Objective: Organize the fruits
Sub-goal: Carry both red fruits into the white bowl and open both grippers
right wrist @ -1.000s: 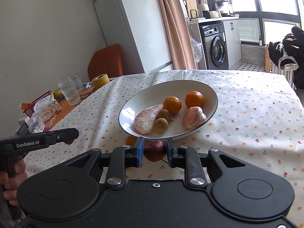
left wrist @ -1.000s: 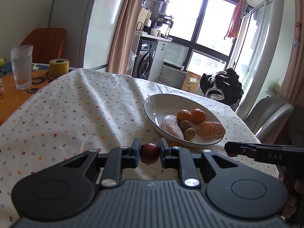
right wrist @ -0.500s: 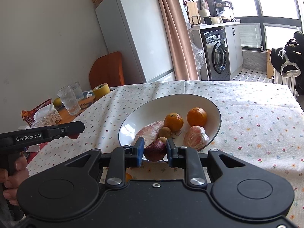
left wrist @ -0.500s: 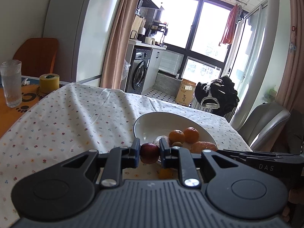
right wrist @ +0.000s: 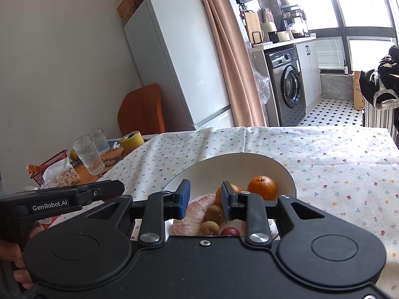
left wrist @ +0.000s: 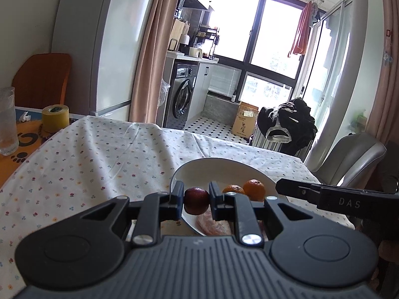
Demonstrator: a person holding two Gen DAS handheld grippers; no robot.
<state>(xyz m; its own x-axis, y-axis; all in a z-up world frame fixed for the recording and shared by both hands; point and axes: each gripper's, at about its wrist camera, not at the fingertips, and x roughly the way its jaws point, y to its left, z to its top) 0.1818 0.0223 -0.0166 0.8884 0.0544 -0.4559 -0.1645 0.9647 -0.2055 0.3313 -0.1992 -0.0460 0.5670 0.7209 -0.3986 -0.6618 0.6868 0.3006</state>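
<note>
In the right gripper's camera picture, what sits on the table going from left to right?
Red basket → two drinking glasses → yellow tape roll → white bowl of fruit, its whole orange at the right.

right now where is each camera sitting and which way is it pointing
Left wrist: on the left tool, facing across the white oval bowl toward the window; its fingers clamp a small dark red fruit; the right tool's black arm shows at right.
Right wrist: on the right tool, open over the bowl, facing the white fridge; the left tool and a hand show.
Shared: bowl, round orange, washing machine.
</note>
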